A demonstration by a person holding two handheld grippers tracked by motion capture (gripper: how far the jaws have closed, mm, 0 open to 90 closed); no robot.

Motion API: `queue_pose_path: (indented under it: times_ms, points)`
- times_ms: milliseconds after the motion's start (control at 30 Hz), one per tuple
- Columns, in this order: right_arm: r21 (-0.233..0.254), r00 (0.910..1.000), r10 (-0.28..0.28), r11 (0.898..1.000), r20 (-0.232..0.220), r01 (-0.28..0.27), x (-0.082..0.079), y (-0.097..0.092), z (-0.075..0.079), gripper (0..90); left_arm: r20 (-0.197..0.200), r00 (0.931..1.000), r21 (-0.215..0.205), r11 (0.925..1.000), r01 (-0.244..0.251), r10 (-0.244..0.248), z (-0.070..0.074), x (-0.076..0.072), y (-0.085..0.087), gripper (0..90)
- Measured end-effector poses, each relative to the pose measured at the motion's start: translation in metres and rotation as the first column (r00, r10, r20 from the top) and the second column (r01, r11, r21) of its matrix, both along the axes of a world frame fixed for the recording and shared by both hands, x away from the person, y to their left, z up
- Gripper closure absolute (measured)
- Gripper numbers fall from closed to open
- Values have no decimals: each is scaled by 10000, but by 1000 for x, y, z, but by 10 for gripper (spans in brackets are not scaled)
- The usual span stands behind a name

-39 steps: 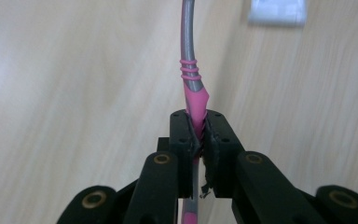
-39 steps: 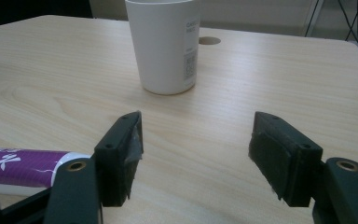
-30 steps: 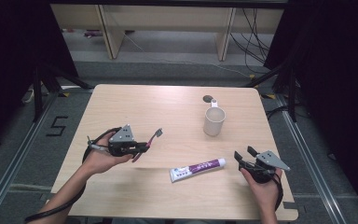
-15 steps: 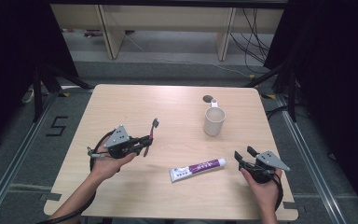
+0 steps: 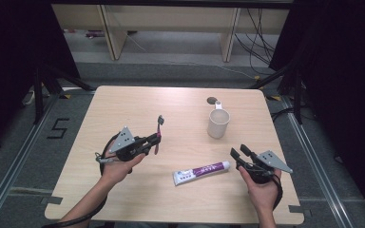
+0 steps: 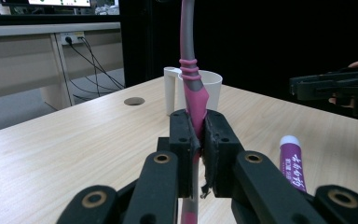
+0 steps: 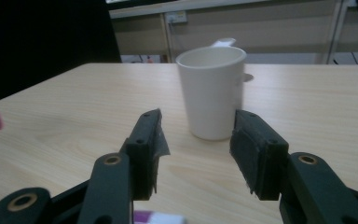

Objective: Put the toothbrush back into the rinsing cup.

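My left gripper point(image 5: 151, 140) point(image 6: 198, 133) is shut on a pink and grey toothbrush point(image 5: 158, 134) point(image 6: 192, 79), holding it above the table's left half with the bristle end raised. A white cup point(image 5: 217, 123) point(image 6: 212, 83) point(image 7: 212, 93) stands right of centre. A white and purple toothpaste tube point(image 5: 202, 172) point(image 6: 292, 163) lies flat near the front. Just right of the tube's cap end is my right gripper point(image 5: 238, 153) point(image 7: 198, 144), pointing at the cup. Its jaws have just been closing, they stand apart, and nothing is between them.
The wooden table point(image 5: 123, 109) has a round cable hole point(image 5: 212, 100) behind the cup. Shelving legs and cables stand on the floor beyond the far edge. The right hand is close to the table's front right corner point(image 5: 298, 219).
The left hand has turned the toothbrush so its head points further up and away. The right hand has shifted slightly toward the cup.
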State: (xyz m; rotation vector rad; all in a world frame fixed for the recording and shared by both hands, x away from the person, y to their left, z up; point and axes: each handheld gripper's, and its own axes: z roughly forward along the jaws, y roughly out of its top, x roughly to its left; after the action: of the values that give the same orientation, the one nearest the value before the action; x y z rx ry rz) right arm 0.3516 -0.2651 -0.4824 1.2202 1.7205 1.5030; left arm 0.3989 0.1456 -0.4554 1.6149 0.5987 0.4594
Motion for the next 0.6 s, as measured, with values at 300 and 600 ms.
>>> queue_pose_path:
  times_ms: [300,600]
  points:
    - [432,9947,966,9942,365,-982,2,37,33,587,181,9998,-118,9999,72,-70,1,3,-16,826]
    - [206,9791,1908,9810,710,-1927,11,77,53,646,167,9996,-167,9996,239,-236,1,6,-37,826]
